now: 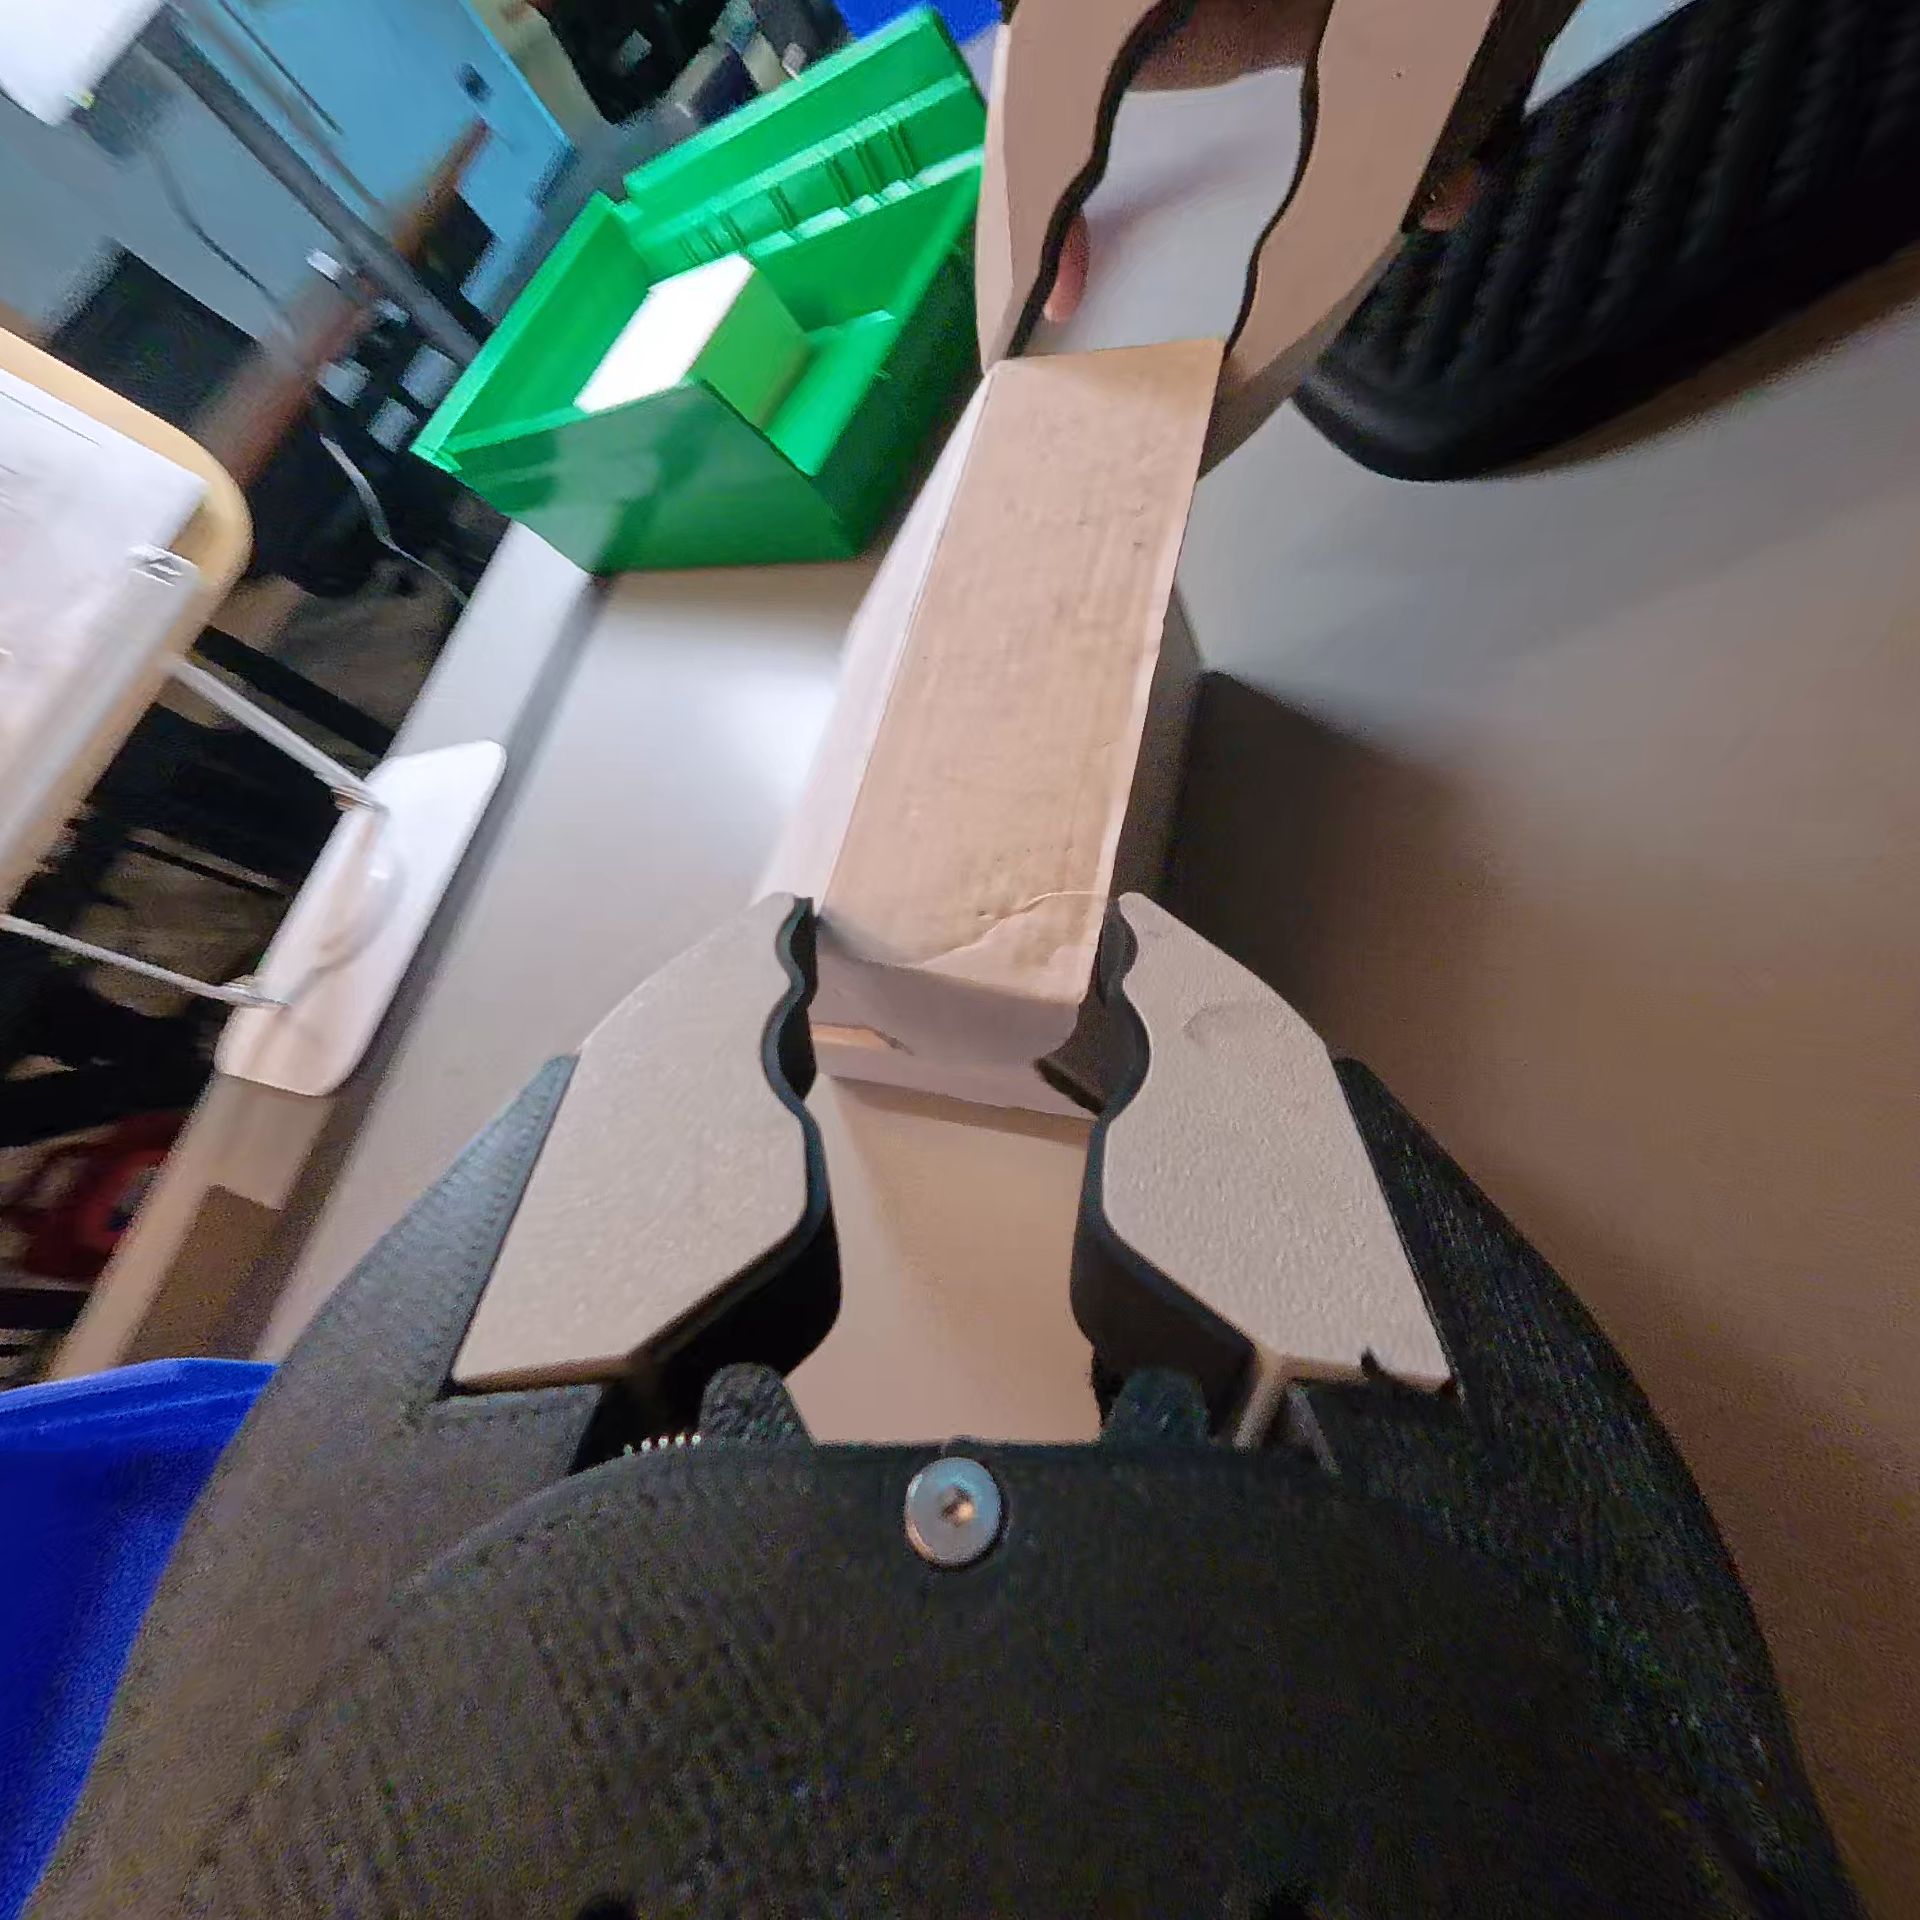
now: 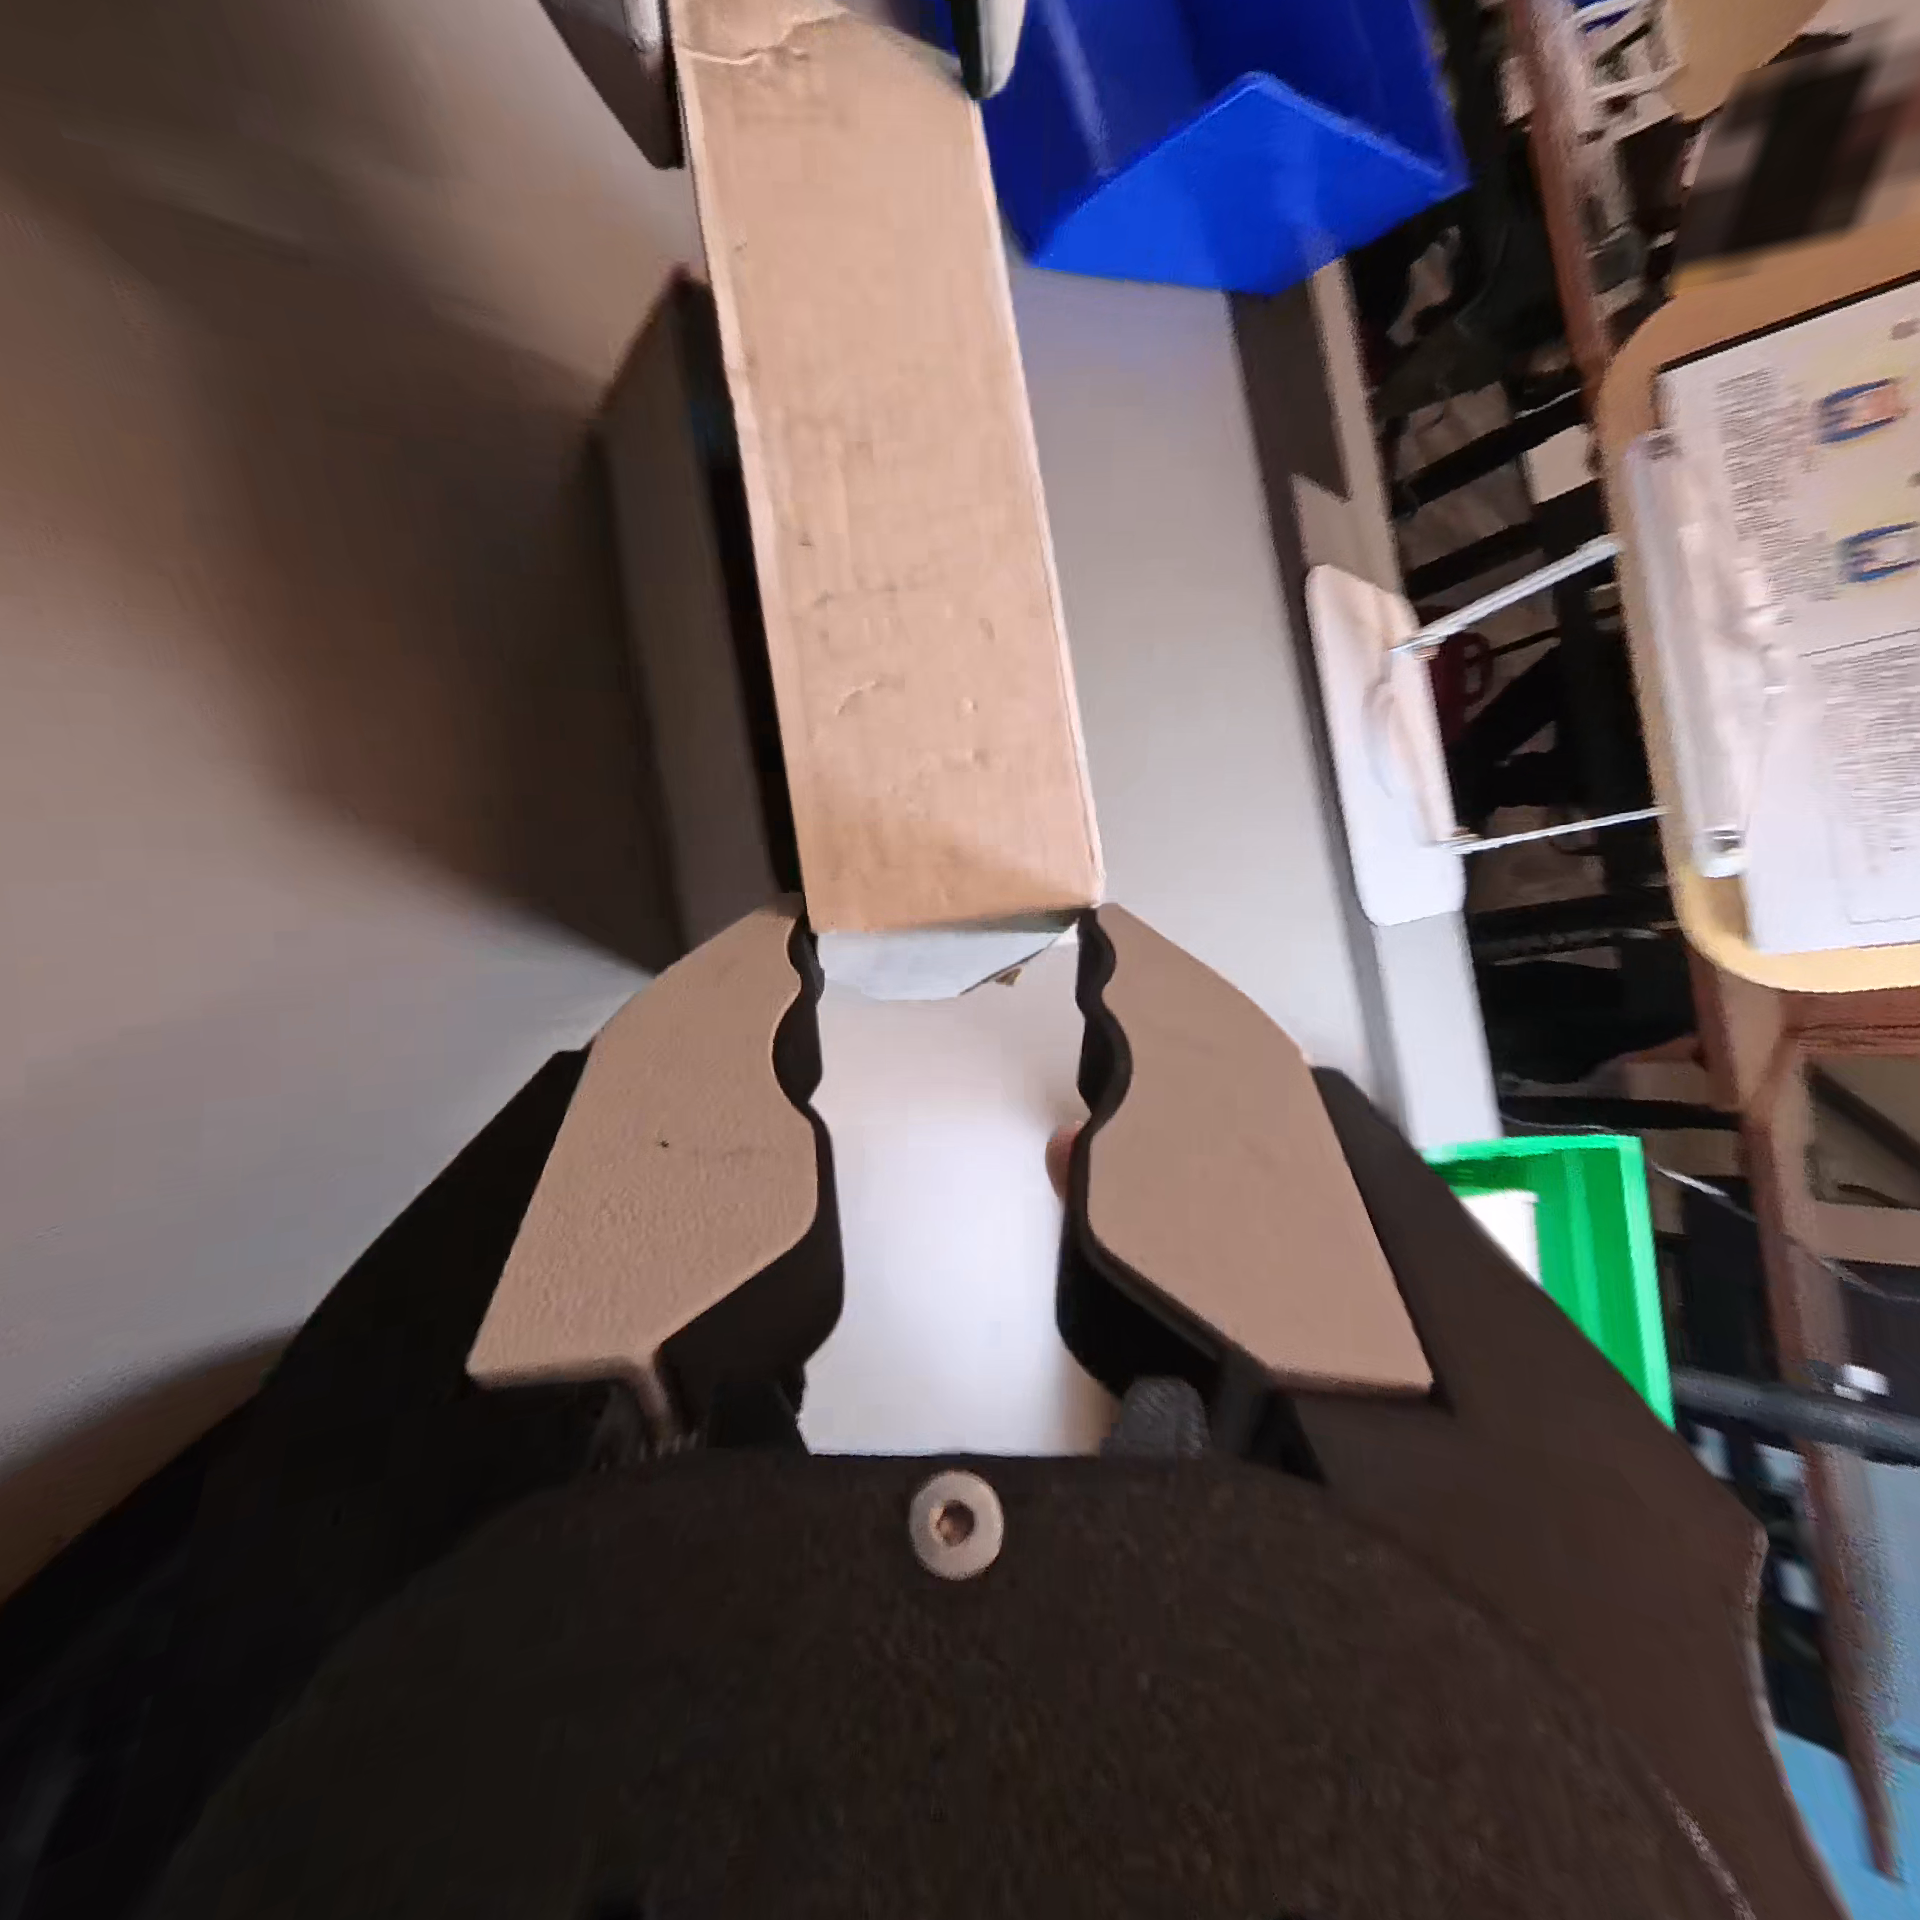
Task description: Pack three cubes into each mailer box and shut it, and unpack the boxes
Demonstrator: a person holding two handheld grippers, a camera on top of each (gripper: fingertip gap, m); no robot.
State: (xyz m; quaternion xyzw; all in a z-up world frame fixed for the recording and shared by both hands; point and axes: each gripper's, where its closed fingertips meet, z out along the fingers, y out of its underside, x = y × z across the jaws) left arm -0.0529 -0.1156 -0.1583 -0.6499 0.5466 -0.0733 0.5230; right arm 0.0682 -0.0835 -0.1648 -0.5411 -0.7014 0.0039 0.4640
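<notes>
- Seen through the left wrist view, the left gripper (image 1: 956,977) has its two fingers pressed against the near short end of a closed brown mailer box (image 1: 1013,675), one finger on each side of that end.
- The box's long axis runs straight away from this gripper, and at the far end the right gripper (image 1: 1164,260) clasps the opposite short end; so the box is spanned end to end between the two.
- To the left on the pale table (image 1: 1558,831) stands a green bin (image 1: 665,478) holding something white, and a blue bin (image 1: 94,1538) shows at the lower left corner.
- In the right wrist view, the right gripper (image 2: 951,945) pinches its own end of the mailer box (image 2: 894,520), fingers tight on both sides, with the long axis again pointing dead ahead.
- The left gripper's fingers are only just visible at the top edge there, beside the blue bin (image 2: 1236,177); the green bin (image 2: 1558,1247) sits close on the right.
- I judge the box is lifted or tilted off the table, though neither view shows the gap plainly.
- Neither gripper is nearer: each holds one end, so any carry or turn must keep both moving together along that shared axis.
</notes>
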